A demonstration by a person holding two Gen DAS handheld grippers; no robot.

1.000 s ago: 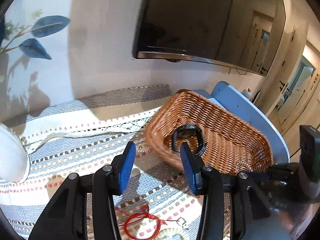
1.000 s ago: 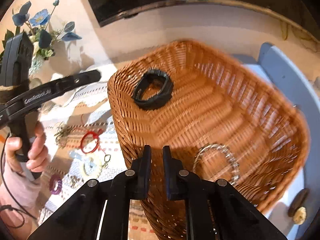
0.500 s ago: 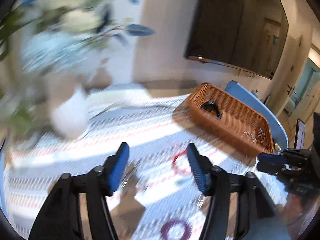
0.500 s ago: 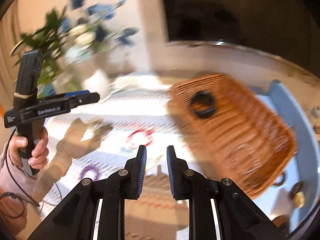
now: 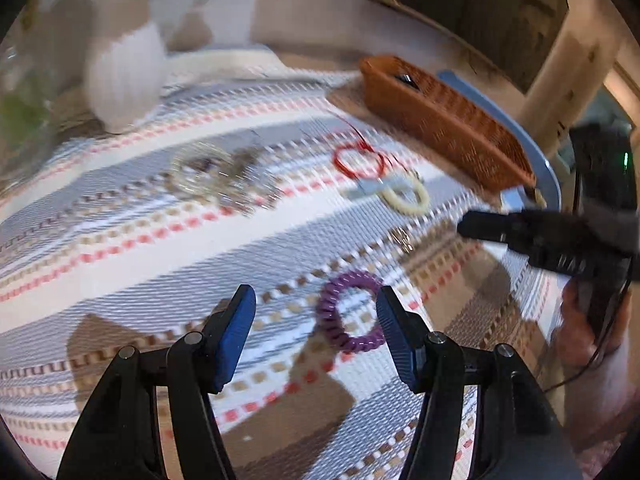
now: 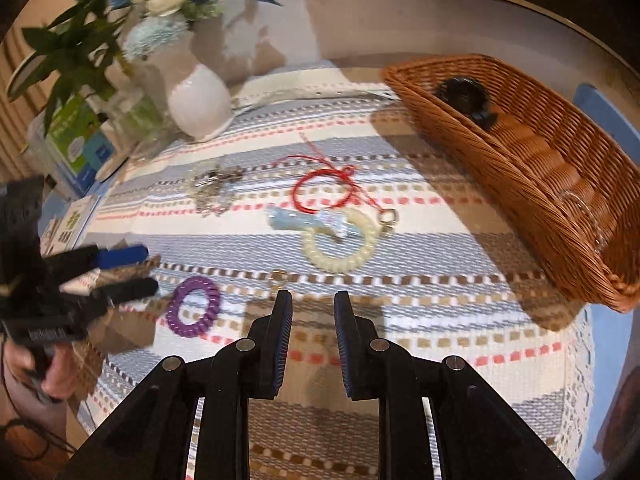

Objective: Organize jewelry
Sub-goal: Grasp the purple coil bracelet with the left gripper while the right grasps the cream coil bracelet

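Two sets of tongs noted above a striped cloth (image 6: pixel 440 240) covering the worktop. Left tongs (image 5: pixel 314 330) found spread wide, empty, hovering just over the cloth. Purple coil band (image 5: pixel 350 312) lay flat between the left fingertips, nearer the right-hand pad; contact with that pad could not be judged. Right tongs (image 6: pixel 313 334) found parted by a narrow gap, nothing pinched, also held over the cloth.

Ahead of the right tongs, well apart: cream coil band (image 6: pixel 340 248) with a pale blue piece (image 6: pixel 316 222) lying across it. Beyond that, red cord bracelet (image 6: pixel 320 192), its loose ends trailing toward a small metal ring (image 6: pixel 388 218). Small gold-toned item (image 6: pixel 280 278) just ahead of the right fingertips; kind not discernible. Tangle of silver chain (image 6: pixel 214 192) ahead and to the left.

Wicker basket (image 6: pixel 520 184) to the far right of both tongs, resting on the cloth. Inside: black band (image 6: pixel 466 98) at the far end, clear beaded bracelet (image 6: pixel 586 216) at the near end.

White vase (image 6: pixel 198 102) with blue and white flowers (image 6: pixel 160 4) far ahead on the left. Left-view detail blurred.
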